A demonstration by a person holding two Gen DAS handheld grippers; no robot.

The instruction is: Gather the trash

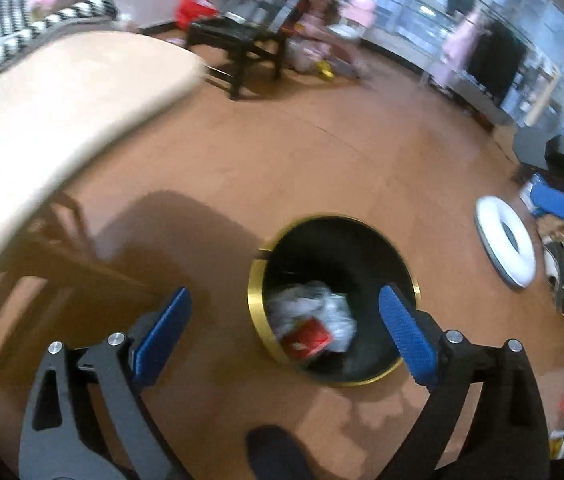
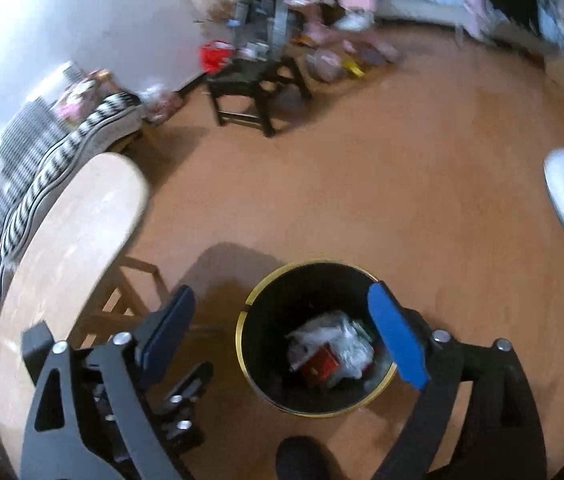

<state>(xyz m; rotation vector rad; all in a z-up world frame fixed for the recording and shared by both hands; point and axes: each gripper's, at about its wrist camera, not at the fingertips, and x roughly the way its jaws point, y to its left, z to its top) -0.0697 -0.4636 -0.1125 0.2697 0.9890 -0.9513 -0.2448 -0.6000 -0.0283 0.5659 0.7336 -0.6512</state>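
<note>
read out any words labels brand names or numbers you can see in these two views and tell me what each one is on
None can be read.
Red packet among the crumpled white plastic in the black, gold-rimmed round bin: pale marks, too blurred.
Red bag by the far wall: no print legible.
Open left gripper and open right gripper: no markings.
</note>
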